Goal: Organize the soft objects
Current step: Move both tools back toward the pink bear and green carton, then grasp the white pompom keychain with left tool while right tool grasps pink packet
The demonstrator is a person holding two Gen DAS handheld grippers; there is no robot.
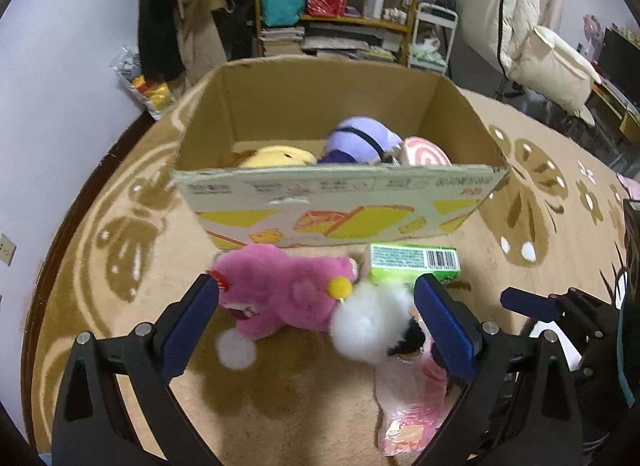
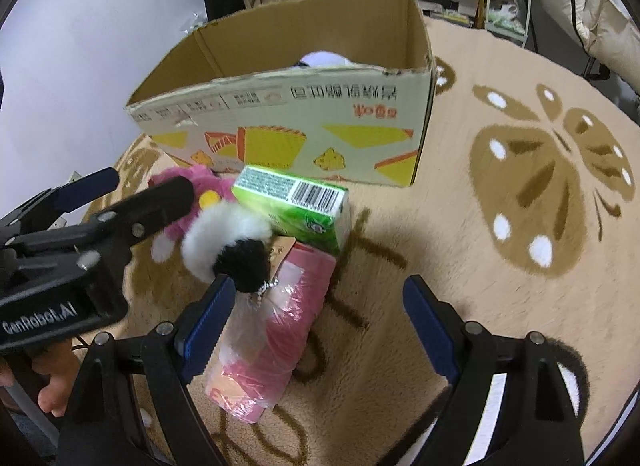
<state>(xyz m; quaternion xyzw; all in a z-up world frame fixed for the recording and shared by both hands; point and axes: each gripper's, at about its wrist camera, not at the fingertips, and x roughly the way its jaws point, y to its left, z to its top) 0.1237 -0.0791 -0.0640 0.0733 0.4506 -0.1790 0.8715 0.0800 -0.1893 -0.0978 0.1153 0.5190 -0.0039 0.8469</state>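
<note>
The left tongs (image 1: 316, 310) are held wide apart, with nothing clamped; between their tips the pink plush (image 1: 286, 294) is found, its long axis lying across the gap, against the foot of the cardboard box (image 1: 340, 201); the white fluffy toy (image 1: 370, 326) is seen just right of it, touching it. The right tongs (image 2: 316, 318) are also spread apart and empty; the pink wrapped pack (image 2: 276, 330) lies beside their left finger (image 2: 208, 322), its long axis pointing toward the green carton (image 2: 296, 201). The left tongs are judged nearer to the plush. Inside the box, the toys are half hidden by the wall; the pack's near end is cut off in the left wrist view.
</note>
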